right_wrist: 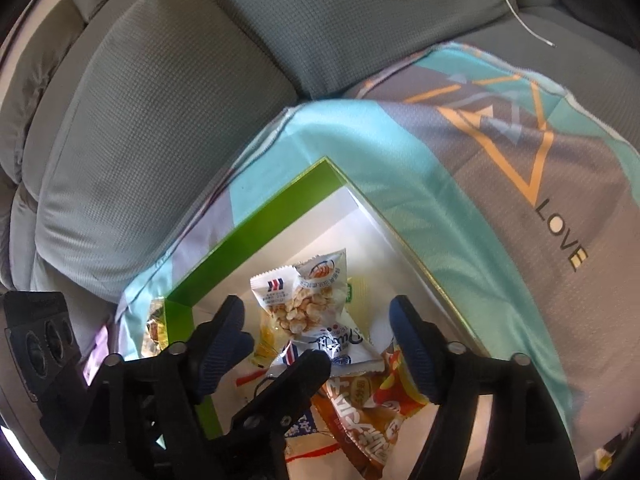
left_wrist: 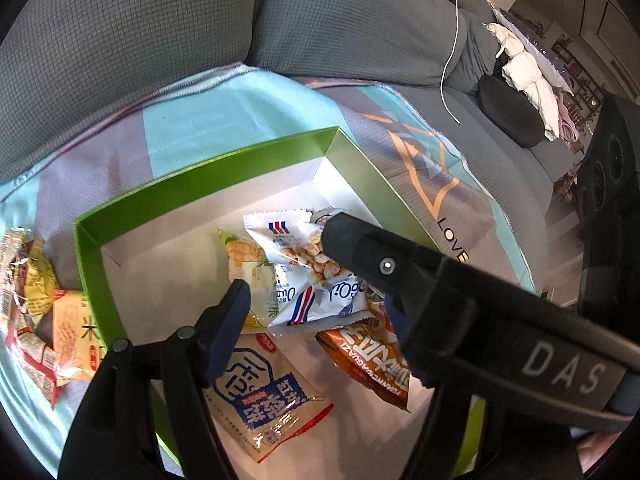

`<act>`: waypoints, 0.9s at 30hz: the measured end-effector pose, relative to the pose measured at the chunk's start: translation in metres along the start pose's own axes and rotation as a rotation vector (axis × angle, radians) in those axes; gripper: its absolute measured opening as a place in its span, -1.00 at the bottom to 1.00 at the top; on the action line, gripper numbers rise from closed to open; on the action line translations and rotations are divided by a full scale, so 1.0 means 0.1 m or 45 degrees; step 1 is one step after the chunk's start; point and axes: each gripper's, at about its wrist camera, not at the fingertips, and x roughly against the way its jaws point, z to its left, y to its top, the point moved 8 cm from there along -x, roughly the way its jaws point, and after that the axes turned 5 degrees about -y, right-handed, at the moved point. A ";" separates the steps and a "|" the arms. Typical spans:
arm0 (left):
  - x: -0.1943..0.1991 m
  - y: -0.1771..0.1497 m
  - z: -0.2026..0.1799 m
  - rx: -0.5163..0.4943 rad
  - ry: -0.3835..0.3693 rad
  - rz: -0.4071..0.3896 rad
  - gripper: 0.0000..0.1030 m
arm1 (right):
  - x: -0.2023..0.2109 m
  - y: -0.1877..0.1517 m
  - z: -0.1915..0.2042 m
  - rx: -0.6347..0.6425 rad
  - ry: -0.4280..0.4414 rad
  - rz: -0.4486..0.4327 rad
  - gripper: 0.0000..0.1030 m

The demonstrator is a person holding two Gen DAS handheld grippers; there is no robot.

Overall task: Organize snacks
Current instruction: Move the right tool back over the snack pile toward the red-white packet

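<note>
You are hovering both the left gripper and right gripper, jaws parted and holding nothing, over light, crinkly, slippery foil snack packets lying inside the green-walled cardboard box; pinch a crimped edge.

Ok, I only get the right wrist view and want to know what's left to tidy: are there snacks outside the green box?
Observer: Yes, a heap of packets lies on the cloth, just left of the box.
Operator: The other claw blocks my lower middle. What's under it?
Observer: A blue-and-white packet, lying flat on the box floor.
Operator: Is that claw holding anything?
Observer: No, the left claw is open above the packets in the box, gripping none.
</note>
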 end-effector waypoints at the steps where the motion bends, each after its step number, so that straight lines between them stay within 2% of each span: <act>1: 0.03 0.01 0.00 -0.006 0.014 -0.011 0.50 | 0.03 0.01 0.00 0.000 0.005 -0.008 0.48; 4: 0.14 0.02 -0.01 -0.020 0.028 -0.046 0.53 | 0.10 0.02 0.03 -0.001 0.019 -0.027 0.49; 8: 0.30 0.01 -0.04 -0.015 0.000 -0.074 0.55 | 0.20 0.03 0.09 0.019 0.019 -0.061 0.49; 10: 0.37 0.01 -0.05 -0.014 0.000 -0.093 0.60 | 0.27 0.04 0.13 0.031 0.023 -0.085 0.63; 12: 0.46 0.01 -0.06 -0.008 0.008 -0.115 0.75 | 0.37 0.04 0.18 0.045 0.028 -0.123 0.70; 19: 0.69 -0.05 -0.05 0.022 -0.021 -0.152 0.79 | 0.63 0.06 0.32 0.114 -0.014 -0.218 0.70; 22: 0.84 -0.08 0.03 0.057 -0.013 -0.175 0.82 | 0.69 0.05 0.36 0.143 -0.025 -0.238 0.71; 24: 0.94 -0.10 0.13 0.079 0.014 -0.198 0.99 | 0.71 0.04 0.39 0.154 -0.035 -0.247 0.70; 27: 1.14 -0.16 0.33 0.130 0.060 -0.248 0.99 | 0.75 0.01 0.45 0.179 -0.039 -0.257 0.70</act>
